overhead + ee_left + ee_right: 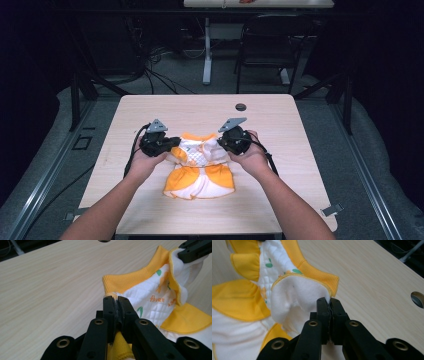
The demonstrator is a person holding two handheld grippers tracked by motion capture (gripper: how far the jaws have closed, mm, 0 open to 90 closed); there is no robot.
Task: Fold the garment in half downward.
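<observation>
High view: small white-and-orange garment (200, 170) spread near the middle of the pale wooden tabletop (280, 125), lower half flat, upper edge pinched at both shoulders. Left gripper (172, 146) at the garment's left shoulder, right gripper (220, 142) at its right shoulder, each held in a hand with forearms entering from below. Round dark hole (241, 106) in the tabletop farther back, well apart from the garment. Chair (270, 45) and table leg (207, 50) on the floor beyond.

Left gripper view: jaws together, clamped on a fold of orange ribbed fabric at the garment (155, 297) edge; quilted white panel with orange and green print just beside. Other gripper's jaws at the top right corner, biting the white edge.

Right gripper view: jaws together, clamped on the white fleecy lining of the garment (297, 297), orange ribbed neckband just behind. Tabletop hole (418, 298) at the right edge.
</observation>
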